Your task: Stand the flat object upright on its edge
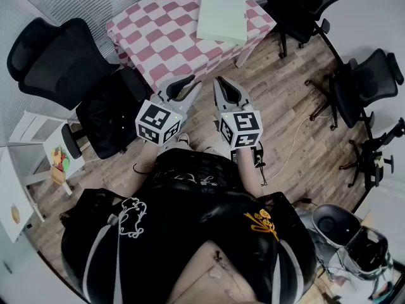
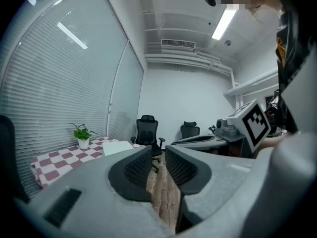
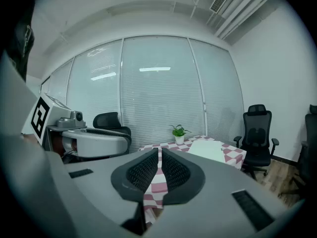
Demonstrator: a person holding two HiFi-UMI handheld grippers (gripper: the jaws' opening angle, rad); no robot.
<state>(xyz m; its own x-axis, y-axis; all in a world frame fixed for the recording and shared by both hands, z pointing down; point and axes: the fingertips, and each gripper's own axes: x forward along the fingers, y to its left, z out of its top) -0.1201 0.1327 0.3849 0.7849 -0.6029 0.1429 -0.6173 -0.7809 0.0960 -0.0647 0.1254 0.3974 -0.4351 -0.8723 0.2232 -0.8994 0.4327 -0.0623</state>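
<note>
While the pad (image 1: pixel 221 16) lies flat on the surface (image 1: pixel 158 37) at 12 o'clock, my left fingers (image 2: pixel 138 170) and right fingers (image 3: pixel 143 168) hang well short of it, closed on nothing | pad looks light, fairly stiff, smooth | I'd pinch its near edge at both corners and tip it up.

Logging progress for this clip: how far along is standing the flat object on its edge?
Done: nothing; the flat object lies flat on the checkered table. In hand: nothing; the left gripper and right gripper are both shut and empty, held short of the table. Left: reach it, grip it, tip it upright on its edge.
</note>
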